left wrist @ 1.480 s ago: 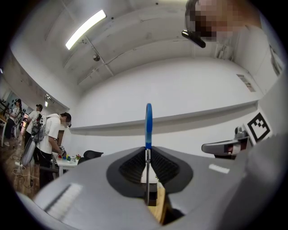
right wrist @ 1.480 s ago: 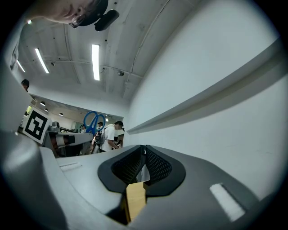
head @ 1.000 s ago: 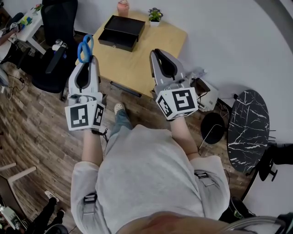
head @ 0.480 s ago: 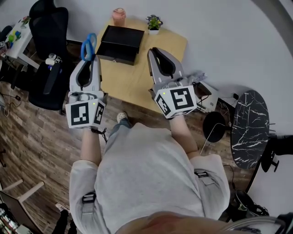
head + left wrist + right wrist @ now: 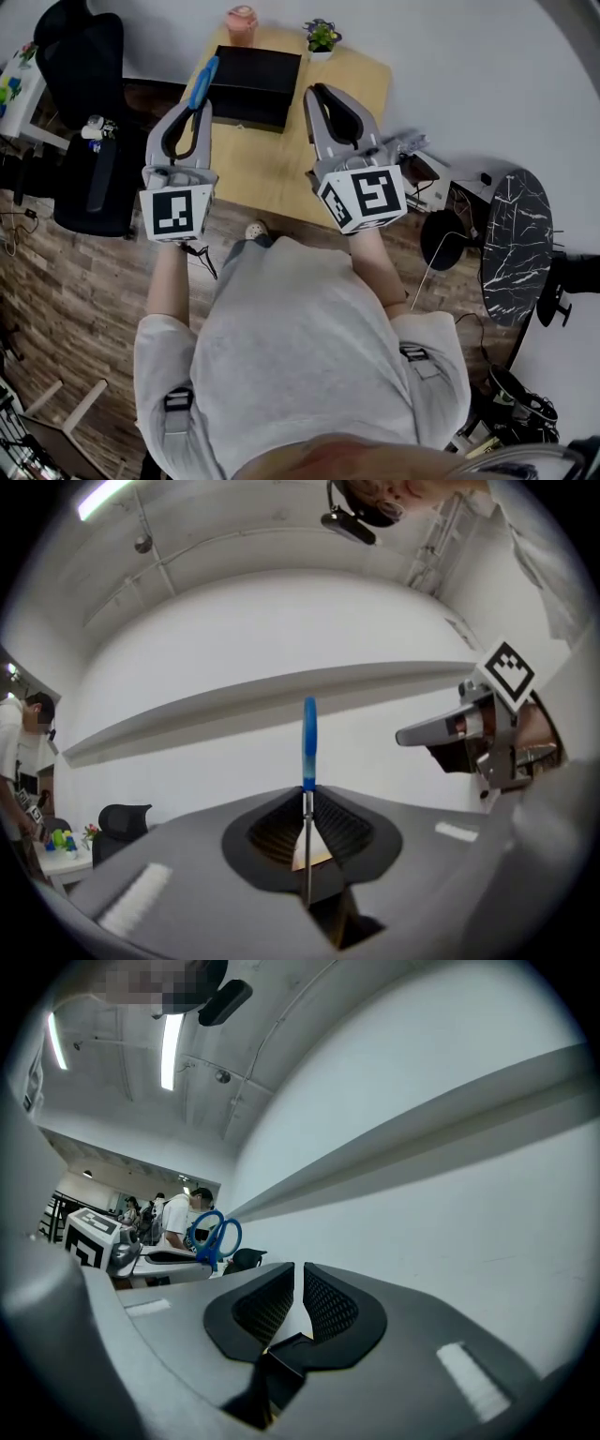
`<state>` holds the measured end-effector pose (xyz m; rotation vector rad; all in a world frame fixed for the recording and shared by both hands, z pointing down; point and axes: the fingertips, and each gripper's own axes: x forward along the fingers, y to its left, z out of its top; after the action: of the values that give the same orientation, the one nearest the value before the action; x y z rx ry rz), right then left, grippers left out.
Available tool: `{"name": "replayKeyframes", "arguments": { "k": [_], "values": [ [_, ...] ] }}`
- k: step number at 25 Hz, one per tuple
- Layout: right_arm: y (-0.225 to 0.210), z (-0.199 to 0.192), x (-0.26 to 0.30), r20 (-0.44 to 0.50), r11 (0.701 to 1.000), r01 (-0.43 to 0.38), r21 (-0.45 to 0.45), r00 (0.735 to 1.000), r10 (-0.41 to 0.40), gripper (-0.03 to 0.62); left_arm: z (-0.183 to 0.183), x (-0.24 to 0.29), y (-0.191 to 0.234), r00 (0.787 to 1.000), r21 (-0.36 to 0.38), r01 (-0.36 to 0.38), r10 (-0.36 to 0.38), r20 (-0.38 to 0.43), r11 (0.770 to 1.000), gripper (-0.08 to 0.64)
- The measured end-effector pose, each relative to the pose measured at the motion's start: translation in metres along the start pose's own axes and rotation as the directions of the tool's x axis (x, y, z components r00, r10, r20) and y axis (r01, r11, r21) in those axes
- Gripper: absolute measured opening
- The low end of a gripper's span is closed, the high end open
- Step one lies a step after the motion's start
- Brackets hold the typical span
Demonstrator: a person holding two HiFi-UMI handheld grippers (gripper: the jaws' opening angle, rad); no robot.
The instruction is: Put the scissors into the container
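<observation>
The scissors (image 5: 202,82) have blue handles and a silvery blade. The container (image 5: 246,73) is black, the table (image 5: 281,159) pale wood. The left gripper (image 5: 195,108) and right gripper (image 5: 323,94) are grey with black pads, their cubes white with black square markers. The floor (image 5: 84,272) is brown planks. The side table (image 5: 516,246) is black marble veined white, the cup (image 5: 241,19) pink, the plant (image 5: 322,34) green

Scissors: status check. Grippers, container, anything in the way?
Left gripper shut on scissors, blue handles outward. Right gripper shut, empty. Container on table, just ahead of left gripper; scissors not yet in. Nothing seen blocking.
</observation>
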<state>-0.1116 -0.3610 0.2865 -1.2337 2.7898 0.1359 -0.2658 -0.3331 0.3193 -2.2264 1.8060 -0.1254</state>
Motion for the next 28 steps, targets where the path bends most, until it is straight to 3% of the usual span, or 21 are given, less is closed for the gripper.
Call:
{"name": "replayKeyframes", "arguments": {
  "k": [4, 8, 13, 18, 23, 28],
  "values": [
    [0.001, -0.012, 0.014, -0.025, 1.000, 0.022, -0.001, 0.999, -0.022, 0.034, -0.025, 0.021, -0.001, 0.995, 0.119, 0.080, -0.073, -0.062, 0.990, 0.091],
    [-0.004, -0.027, 0.026, -0.056, 0.999, 0.039, -0.002, 0.998, -0.039, 0.034, -0.053, 0.044, -0.007, 0.984, 0.265, 0.168, -0.143, -0.109, 0.950, 0.091],
    [-0.006, -0.035, 0.033, -0.082, 0.997, 0.071, -0.010, 0.994, -0.071, 0.034, -0.086, 0.059, -0.021, 0.960, 0.406, 0.275, -0.224, -0.171, 0.871, 0.091],
    [-0.011, -0.045, 0.037, -0.118, 0.995, 0.098, -0.019, 0.988, -0.100, 0.034, -0.130, 0.074, -0.035, 0.927, 0.498, 0.370, -0.274, -0.258, 0.784, 0.091],
    [-0.016, -0.056, 0.037, -0.154, 0.993, 0.116, -0.022, 0.981, -0.118, 0.034, -0.172, 0.083, -0.045, 0.882, 0.559, 0.465, -0.307, -0.356, 0.687, 0.091],
    [-0.013, -0.064, 0.039, -0.178, 0.992, 0.124, -0.023, 0.976, -0.126, 0.034, -0.210, 0.092, -0.049, 0.854, 0.597, 0.516, -0.320, -0.409, 0.614, 0.091]
  ]
}}
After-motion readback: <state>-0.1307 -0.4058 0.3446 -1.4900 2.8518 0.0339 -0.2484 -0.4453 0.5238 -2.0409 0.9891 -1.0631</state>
